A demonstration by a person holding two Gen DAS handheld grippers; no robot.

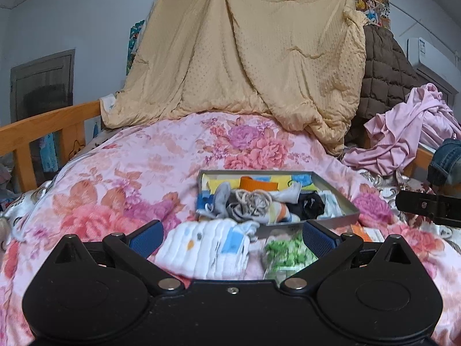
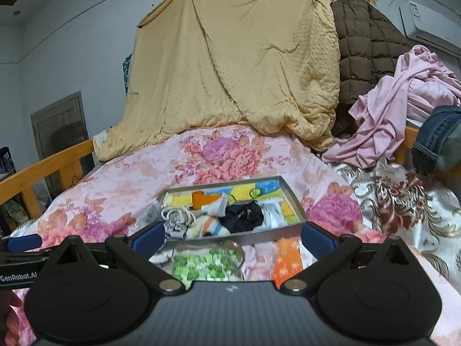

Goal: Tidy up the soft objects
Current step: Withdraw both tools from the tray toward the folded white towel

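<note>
Three soft pieces lie loose on the bed in front of the tray, so by my reckoning the sorting is well begun but not finished; nearest, the left tool [image 1: 232, 239] has its blue pads spread wide and grips nothing, hanging over a folded white cloth [image 1: 206, 249] that looks ribbed and quilted, with small orange and blue patches; the right tool [image 2: 233, 238] is likewise spread and empty, above a green-and-white patterned piece [image 2: 206, 265], blurred, so I cannot tell its weave; just beside that lies an orange cloth [image 2: 288, 262] with pale dots, flat and folded; beyond these, the grey tray [image 2: 296, 200], shallow, rectangular and stiff-walled, already holds a heap of small socks and cloths; among them a black sock [image 2: 245, 216], a striped sock [image 2: 211, 229] in white, orange and blue, and a tangle of pale cord-like knit [image 2: 177, 216], none of it laid in rows, with one grey piece spilling over the near-left rim; under everything the floral quilt [image 1: 115, 178] is smooth and slightly glossy; farther back a tan dimpled blanket [image 1: 259, 52] hangs in broad folds, a brown puffed coat [image 2: 363, 46] beside it, and crumpled pink clothing [image 2: 403, 106] piled at the right.
</note>
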